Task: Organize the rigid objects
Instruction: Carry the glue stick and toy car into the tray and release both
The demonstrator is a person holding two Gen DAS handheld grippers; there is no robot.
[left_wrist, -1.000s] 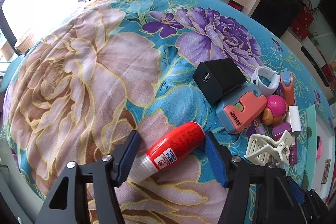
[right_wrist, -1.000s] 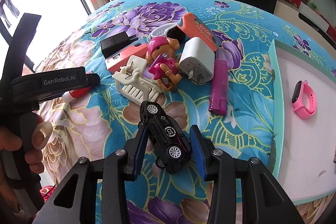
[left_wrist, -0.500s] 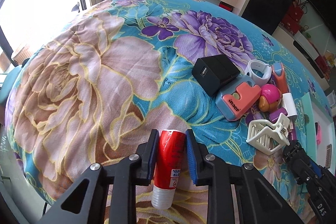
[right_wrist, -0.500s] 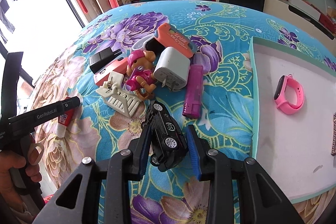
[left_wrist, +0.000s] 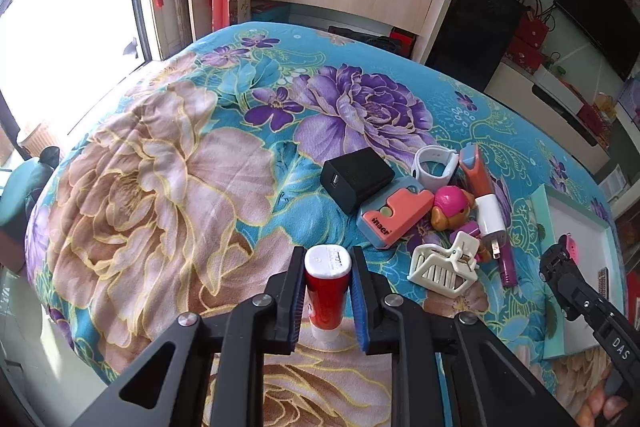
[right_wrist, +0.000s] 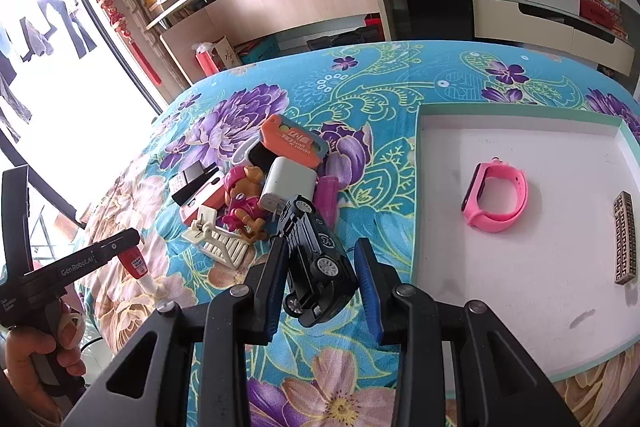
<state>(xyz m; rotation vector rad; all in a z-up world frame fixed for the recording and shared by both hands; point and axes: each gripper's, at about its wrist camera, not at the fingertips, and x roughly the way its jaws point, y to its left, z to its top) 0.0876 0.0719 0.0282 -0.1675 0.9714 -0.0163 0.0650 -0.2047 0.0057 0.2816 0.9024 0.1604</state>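
I am gripping the red tube [left_wrist: 326, 291] in my left gripper [left_wrist: 326, 297]. The tube is standing between the two blue-padded jaws with its white flat end pointing away from the camera and its pale cap end hanging below them. The jaws are closing on it, and both pads are pressing against its sides. In the right wrist view the tube is showing only as a small red and white piece under the left gripper's tip, clear of the bedspread [left_wrist: 168, 187].

I am clenching my right gripper [right_wrist: 322, 275] on the black toy car [right_wrist: 316, 259]. The car is lying tilted between the jaws, one end toward the pile and its wheels facing the right jaw. Both jaws are pressing its sides.

The remaining objects are lying in a pile on the bedspread: a black charger [left_wrist: 356, 177], a blue and coral block [left_wrist: 394, 217], a white band [left_wrist: 434, 169], a pink dog figure [left_wrist: 452, 207], a white plug [left_wrist: 491, 217], a cream hair clip [left_wrist: 444, 265] and a purple stick [right_wrist: 326, 197]. The stick is partly hidden behind the car.

The white tray [right_wrist: 520, 307] is lying just beside the pile, holding a pink watch [right_wrist: 496, 197] and a patterned bar [right_wrist: 626, 237]. Its right edge is cut off.
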